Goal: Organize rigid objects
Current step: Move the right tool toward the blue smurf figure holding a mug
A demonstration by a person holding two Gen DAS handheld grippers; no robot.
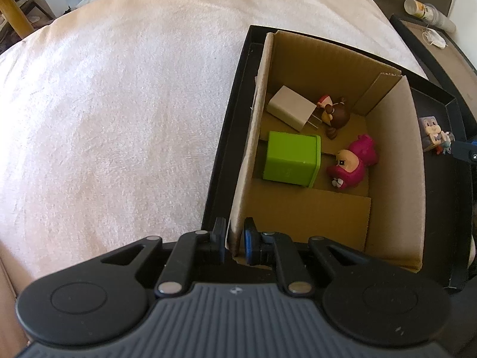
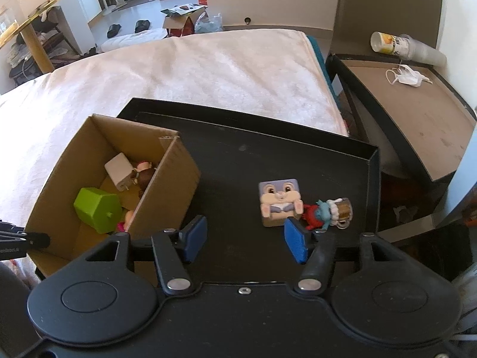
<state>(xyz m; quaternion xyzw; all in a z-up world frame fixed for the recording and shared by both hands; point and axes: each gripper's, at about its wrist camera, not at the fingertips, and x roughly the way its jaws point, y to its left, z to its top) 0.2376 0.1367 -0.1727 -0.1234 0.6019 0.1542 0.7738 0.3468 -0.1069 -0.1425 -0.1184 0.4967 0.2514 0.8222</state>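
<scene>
An open cardboard box (image 1: 393,161) (image 2: 176,176) stands in a black tray (image 2: 298,146) (image 1: 222,149). Inside lie a green cube (image 1: 292,158) (image 2: 97,205), a white charger (image 1: 290,107) (image 2: 119,170), a brown figurine (image 1: 337,115) (image 2: 146,174) and a pink figurine (image 1: 351,161). My left gripper (image 1: 234,238) is shut on the box's near left wall. On the tray floor sit a rabbit-face block (image 2: 278,201) (image 1: 430,131) and a small blue-and-red figurine (image 2: 325,211). My right gripper (image 2: 244,235) hangs open just in front of them, its right pad (image 2: 295,241) near the block.
The tray rests on a bed with a pale fuzzy blanket (image 1: 119,104) (image 2: 208,68). To the right stands a brown side table (image 2: 417,110) with a tipped cup stack (image 2: 399,46) and a face mask (image 2: 408,76). Shoes and boxes lie on the far floor.
</scene>
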